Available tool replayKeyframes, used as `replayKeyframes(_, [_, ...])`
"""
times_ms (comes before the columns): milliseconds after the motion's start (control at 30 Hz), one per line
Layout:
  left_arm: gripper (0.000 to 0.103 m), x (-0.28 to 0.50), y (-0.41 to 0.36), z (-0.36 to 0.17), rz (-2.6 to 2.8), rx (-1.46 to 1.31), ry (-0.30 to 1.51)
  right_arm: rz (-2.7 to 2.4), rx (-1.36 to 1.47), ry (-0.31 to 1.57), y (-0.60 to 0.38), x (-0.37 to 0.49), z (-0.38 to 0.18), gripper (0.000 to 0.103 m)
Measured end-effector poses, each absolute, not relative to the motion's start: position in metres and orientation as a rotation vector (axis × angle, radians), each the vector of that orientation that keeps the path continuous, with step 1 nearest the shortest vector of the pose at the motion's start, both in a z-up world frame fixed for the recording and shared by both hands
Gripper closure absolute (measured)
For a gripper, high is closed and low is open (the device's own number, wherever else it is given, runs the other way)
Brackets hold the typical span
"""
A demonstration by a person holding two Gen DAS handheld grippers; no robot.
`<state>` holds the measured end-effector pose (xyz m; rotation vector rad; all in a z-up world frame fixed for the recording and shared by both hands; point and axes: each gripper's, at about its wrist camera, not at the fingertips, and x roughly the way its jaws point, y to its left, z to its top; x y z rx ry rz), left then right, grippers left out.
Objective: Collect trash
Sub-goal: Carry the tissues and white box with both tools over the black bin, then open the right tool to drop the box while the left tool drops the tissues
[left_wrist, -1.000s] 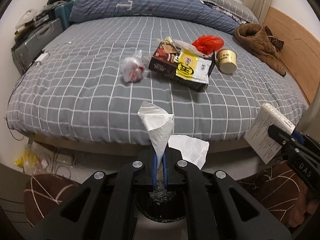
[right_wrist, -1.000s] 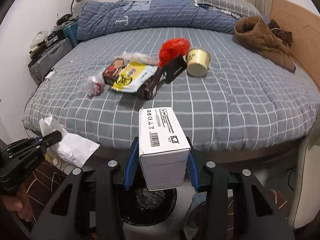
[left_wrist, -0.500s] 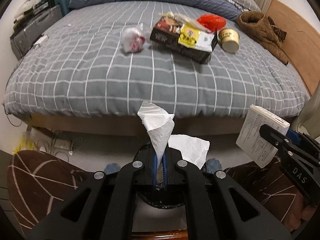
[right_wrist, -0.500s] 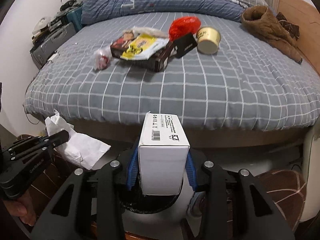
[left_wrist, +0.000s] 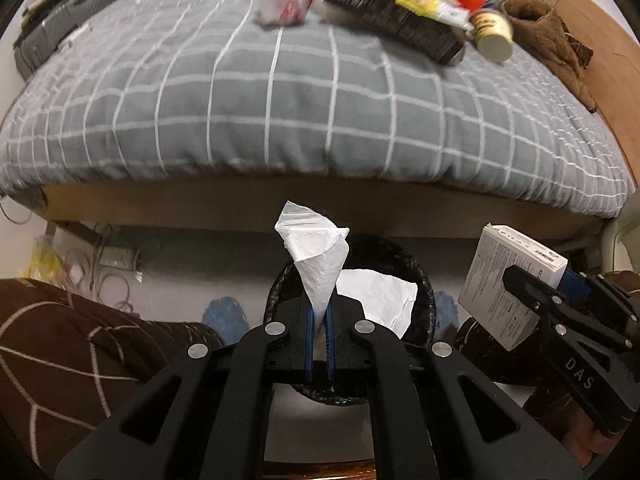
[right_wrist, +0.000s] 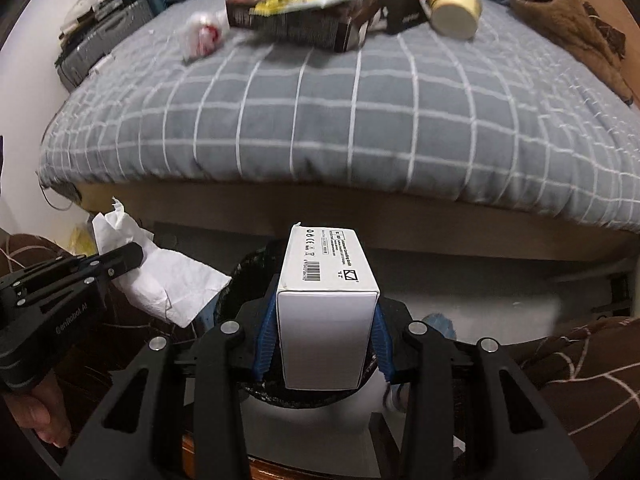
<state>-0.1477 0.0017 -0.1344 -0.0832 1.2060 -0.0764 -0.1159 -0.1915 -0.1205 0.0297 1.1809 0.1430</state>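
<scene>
The right gripper (right_wrist: 324,344) clamps a white box (right_wrist: 326,308) whose top bears a barcode and small print too fine to read; "DAS" (left_wrist: 578,370) marks its body in the left wrist view. The left gripper (left_wrist: 318,332), jaws pinched nearly together, grips a crumpled white tissue (left_wrist: 320,256) rising beyond its tips. Both hang over a black bin (right_wrist: 248,272) — a second ago the bed (left_wrist: 300,112) filled the view; now its edge sits far above the jaws.

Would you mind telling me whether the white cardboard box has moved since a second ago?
Yes. The white cardboard box has come down: it previously overlapped the grey checked bed, and now sits below it, over the black bin.
</scene>
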Motion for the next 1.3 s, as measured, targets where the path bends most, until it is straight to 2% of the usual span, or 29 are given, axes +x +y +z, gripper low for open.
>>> replayKeyframes(800, [0.099, -0.111, 0.005, -0.222, -0.090, -0.055, 1.367, 0.178, 0.043, 1.387, -0.168, -0.083, -0.226, 0.064])
replayKeyframes(1300, [0.099, -0.115, 0.031, -0.233, -0.021, -0.086, 1.397, 0.221, 0.025, 1.440, -0.149, -0.079, -0.248, 0.062])
